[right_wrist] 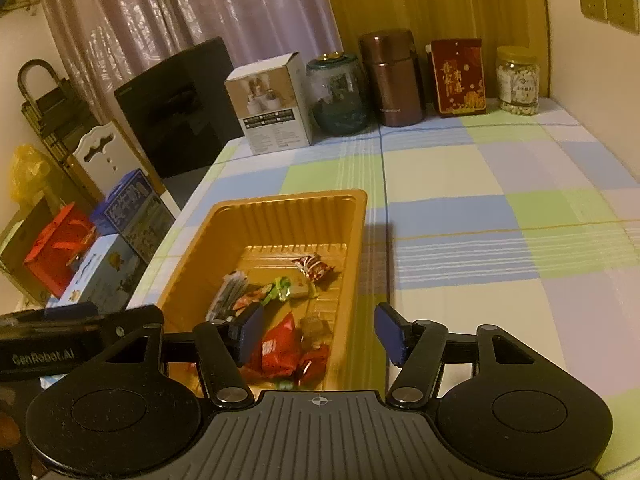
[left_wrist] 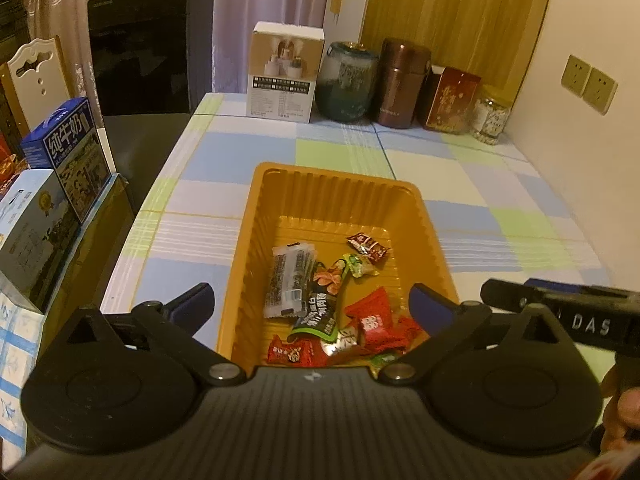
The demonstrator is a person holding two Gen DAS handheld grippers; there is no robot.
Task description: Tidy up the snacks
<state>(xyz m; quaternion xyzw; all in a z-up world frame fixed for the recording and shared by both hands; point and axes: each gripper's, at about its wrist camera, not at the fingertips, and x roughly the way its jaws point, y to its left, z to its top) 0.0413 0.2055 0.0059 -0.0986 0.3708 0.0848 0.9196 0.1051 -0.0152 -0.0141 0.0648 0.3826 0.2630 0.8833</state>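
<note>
An orange plastic tray (left_wrist: pixel 336 188) sits on the checked tablecloth and holds several wrapped snacks: a clear sesame bar packet (left_wrist: pixel 288 280), a dark green packet (left_wrist: pixel 318 314), red candies (left_wrist: pixel 376 320) and a small red packet (left_wrist: pixel 368 245). My left gripper (left_wrist: pixel 312 306) is open and empty, its jaws straddling the tray's near end from above. My right gripper (right_wrist: pixel 318 334) is open and empty over the tray's (right_wrist: pixel 288 200) near right corner, above the red candies (right_wrist: pixel 280 346). Each gripper's body shows at the edge of the other's view.
Along the table's back stand a white box (left_wrist: pixel 286 72), a glass jar (left_wrist: pixel 346 80), a brown canister (left_wrist: pixel 402 82), a red box (left_wrist: pixel 452 100) and a small jar (left_wrist: pixel 490 114). Milk cartons (left_wrist: pixel 68 148) and a black appliance (left_wrist: pixel 140 52) stand left of the table.
</note>
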